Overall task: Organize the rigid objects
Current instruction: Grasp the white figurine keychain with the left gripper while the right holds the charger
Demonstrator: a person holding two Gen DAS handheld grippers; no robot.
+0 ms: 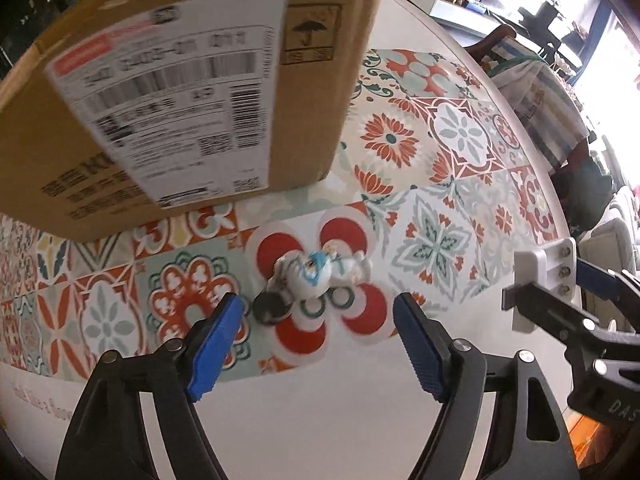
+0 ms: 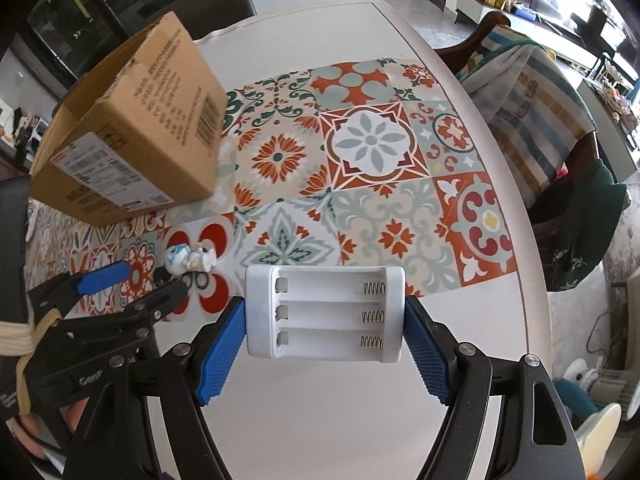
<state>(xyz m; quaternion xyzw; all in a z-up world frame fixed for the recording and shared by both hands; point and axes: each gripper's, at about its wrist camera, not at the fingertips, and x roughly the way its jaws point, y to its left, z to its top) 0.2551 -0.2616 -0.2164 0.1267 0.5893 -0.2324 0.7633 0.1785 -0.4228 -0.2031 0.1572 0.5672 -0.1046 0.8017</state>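
Right tool (image 2: 324,312) clamped on white battery holder (image 2: 324,312), ready for boxing; left tool (image 1: 318,320) spread wide around toy figurine (image 1: 316,276), lined up for gripping beside cardboard box (image 1: 180,100).

White battery holder (image 2: 324,312), floral-tiled mat (image 2: 372,184)

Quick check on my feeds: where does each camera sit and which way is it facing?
Left wrist: on the left gripper, open, facing a small figurine before the cardboard box.
Right wrist: on the right gripper, shut on a white battery holder, facing across the patterned mat.
Shared: figurine, box, mat, and each other's gripper.
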